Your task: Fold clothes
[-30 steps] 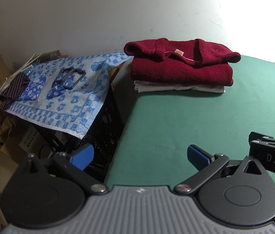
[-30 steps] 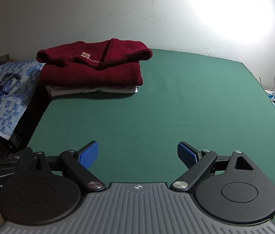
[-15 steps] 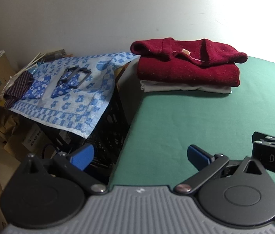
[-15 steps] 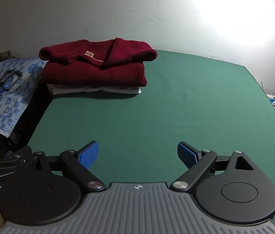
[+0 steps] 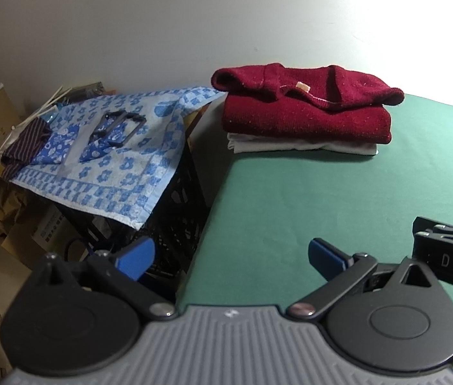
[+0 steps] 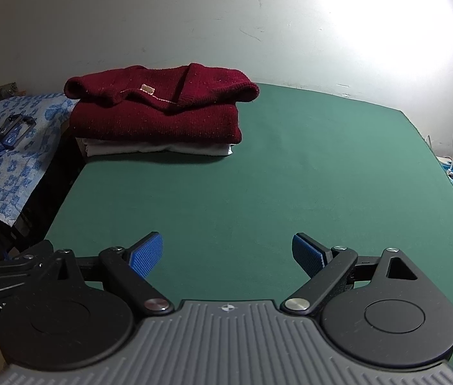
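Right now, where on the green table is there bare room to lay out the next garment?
The table is bare from the clothes stack at its far left corner out to the right edge, and forward to both open grippers: right, left. Only that corner is crowded. The crate beside it is covered.

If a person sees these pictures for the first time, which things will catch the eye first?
First, the folded dark red sweater lying on a folded white garment at the far left corner of the green table. Next, the blue flower-patterned cloth draped over a black crate beside the table, left of the stack.
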`<state>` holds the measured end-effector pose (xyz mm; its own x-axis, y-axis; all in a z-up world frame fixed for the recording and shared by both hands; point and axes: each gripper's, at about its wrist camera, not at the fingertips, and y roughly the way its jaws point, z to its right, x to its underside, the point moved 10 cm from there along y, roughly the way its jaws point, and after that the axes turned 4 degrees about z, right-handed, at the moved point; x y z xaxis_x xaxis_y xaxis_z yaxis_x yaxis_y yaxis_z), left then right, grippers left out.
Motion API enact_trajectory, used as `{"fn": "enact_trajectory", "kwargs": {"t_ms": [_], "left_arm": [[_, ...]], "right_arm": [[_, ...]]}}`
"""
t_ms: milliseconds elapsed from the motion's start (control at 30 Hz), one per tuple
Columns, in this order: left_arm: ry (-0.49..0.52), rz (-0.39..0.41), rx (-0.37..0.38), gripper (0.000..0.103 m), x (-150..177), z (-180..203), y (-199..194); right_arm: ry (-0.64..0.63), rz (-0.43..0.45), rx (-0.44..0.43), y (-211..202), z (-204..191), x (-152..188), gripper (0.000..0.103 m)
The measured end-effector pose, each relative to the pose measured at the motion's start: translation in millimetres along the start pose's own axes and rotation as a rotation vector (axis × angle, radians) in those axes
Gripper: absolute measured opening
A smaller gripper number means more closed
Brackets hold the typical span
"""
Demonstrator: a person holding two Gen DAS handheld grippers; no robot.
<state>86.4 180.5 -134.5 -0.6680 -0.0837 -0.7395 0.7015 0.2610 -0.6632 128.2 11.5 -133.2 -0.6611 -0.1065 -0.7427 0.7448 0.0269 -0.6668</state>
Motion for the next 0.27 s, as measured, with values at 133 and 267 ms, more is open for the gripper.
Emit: {"fn": "enact_trajectory", "kwargs": {"t_ms": [133, 267], "left_arm": [[0.011, 0.018, 0.005, 0.102, -2.0, 1.6, -2.1], [0.012, 0.015, 0.011, 0.102, -2.8, 2.6, -2.0]], "right_arm": [[0.013, -0.009, -0.003, 1.3, 2.1, 1.1, 0.09], [0.02, -0.012, 0.0, 1.4, 3.2, 1.6, 0.09]]}}
